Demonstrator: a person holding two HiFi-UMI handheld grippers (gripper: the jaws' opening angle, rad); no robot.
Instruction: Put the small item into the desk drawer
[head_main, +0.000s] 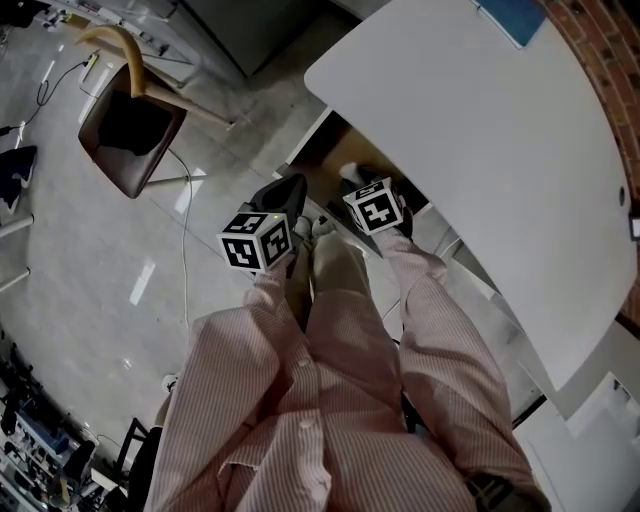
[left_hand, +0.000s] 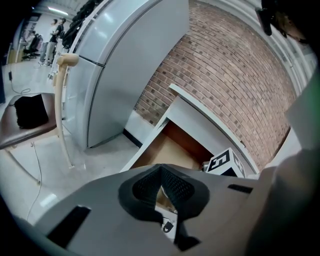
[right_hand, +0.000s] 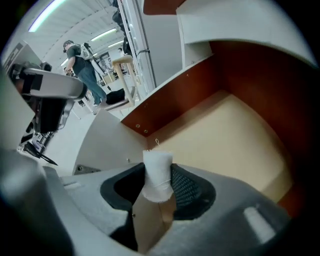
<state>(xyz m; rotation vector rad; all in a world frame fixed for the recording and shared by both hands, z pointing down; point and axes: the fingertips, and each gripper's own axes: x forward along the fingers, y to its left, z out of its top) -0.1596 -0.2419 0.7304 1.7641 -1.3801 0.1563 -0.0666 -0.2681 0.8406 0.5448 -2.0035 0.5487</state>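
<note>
My right gripper (right_hand: 159, 186) is shut on a small white roll (right_hand: 157, 172) that stands upright between its pads. It hangs over the open desk drawer (right_hand: 235, 135), which has a tan floor and red-brown walls. In the head view the right gripper (head_main: 357, 180) reaches into the drawer (head_main: 315, 150) under the white desk top (head_main: 480, 130). My left gripper (head_main: 289, 192) hovers just left of it, in front of the drawer (left_hand: 167, 150). Its fingertips (left_hand: 161, 171) meet with nothing between them. The right gripper's marker cube (left_hand: 223, 162) shows in the left gripper view.
A brown chair (head_main: 130, 130) with a curved wooden back stands on the pale floor at the left, with a cable trailing by it. A tall grey cabinet (left_hand: 120, 65) and a brick wall (left_hand: 230, 75) rise behind the desk. A person (right_hand: 82, 70) stands far off.
</note>
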